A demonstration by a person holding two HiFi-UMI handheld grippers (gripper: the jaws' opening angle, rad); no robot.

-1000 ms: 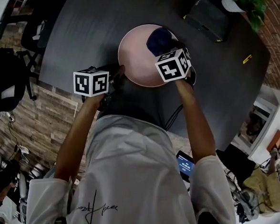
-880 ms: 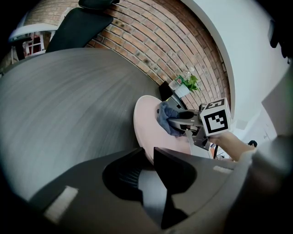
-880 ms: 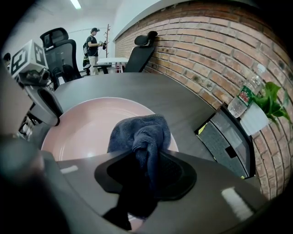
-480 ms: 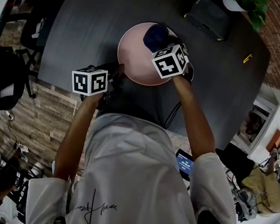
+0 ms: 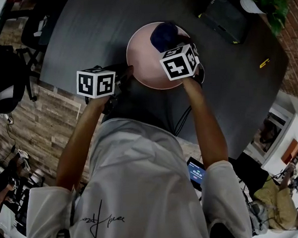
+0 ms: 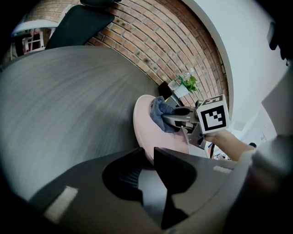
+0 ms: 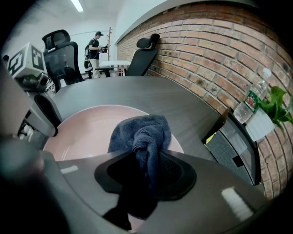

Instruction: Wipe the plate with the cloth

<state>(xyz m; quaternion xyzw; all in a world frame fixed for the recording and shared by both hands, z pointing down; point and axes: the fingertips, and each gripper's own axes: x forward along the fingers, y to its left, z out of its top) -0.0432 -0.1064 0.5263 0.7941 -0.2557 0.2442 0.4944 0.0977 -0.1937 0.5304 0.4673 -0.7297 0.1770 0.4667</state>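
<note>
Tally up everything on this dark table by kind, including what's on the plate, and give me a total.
pink plate: 1
blue cloth: 1
water bottle: 1
potted plant: 1
black case: 1
small yellow object: 1
Total: 6

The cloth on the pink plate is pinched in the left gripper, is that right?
Not quite. It is the right gripper that pinches the cloth, not the left. The right gripper view shows the blue fabric caught between its jaws, lying on the pink plate.
</note>
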